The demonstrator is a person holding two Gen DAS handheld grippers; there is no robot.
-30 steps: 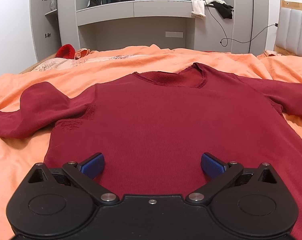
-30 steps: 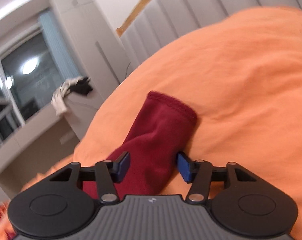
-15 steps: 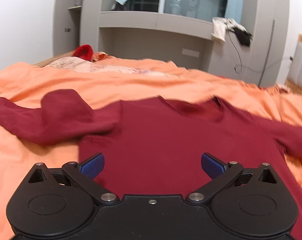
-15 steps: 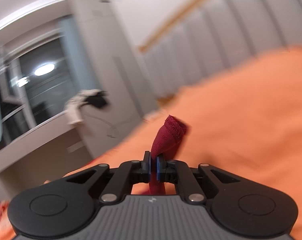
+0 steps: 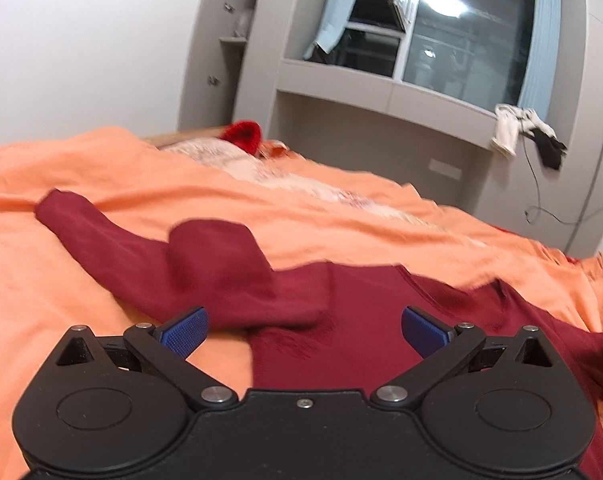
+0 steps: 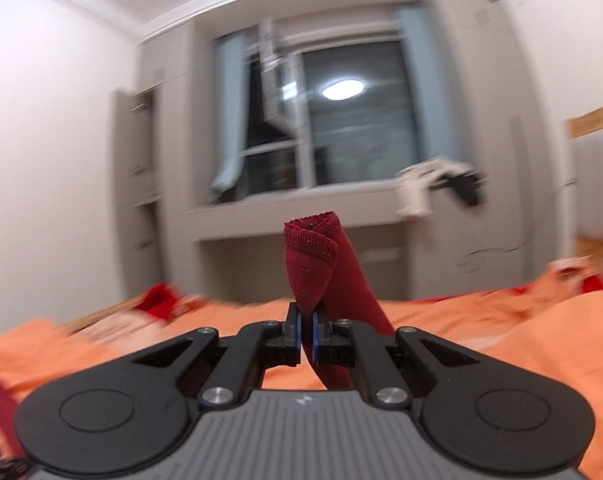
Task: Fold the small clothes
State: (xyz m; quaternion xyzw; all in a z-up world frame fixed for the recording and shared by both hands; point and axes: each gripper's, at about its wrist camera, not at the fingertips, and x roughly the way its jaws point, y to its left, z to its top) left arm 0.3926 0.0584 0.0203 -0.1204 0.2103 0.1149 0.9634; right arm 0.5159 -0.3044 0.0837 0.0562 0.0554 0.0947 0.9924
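Between the blue-padded fingers of the right gripper (image 6: 306, 334) a pinch of dark red knit cloth is clamped: the jaws stand nearly together on the sleeve cuff (image 6: 311, 256), whose scalloped hem rises just above and ahead of the fingertips, while the rest of that sleeve hangs down behind the pads and off the bottom of the right wrist view. The left gripper (image 5: 303, 330) holds nothing; its jaws stand wide apart, and the dark red long-sleeved knit top (image 5: 341, 344) lies flat on the orange bedsheet (image 5: 41, 280) directly under and ahead of them, its body filling the gap between the two pads. Just ahead of the left fingers and off toward their left side, the other sleeve (image 5: 149, 252) lies bent back on itself, its long axis running away to the upper left across the sheet. Farther on, the neckline (image 5: 453, 284) sits ahead and to the right of the left fingers. The coming move, as I judge it, turns on the raised cuff: the right hand has the free end, and the body of the top lies toward the left gripper, so the sleeve wants carrying crosswise over the chest. The flat sleeve is nearer the left hand. Beyond the bed stand a grey built-in desk unit (image 5: 381, 92) and a dark window (image 5: 461, 36).
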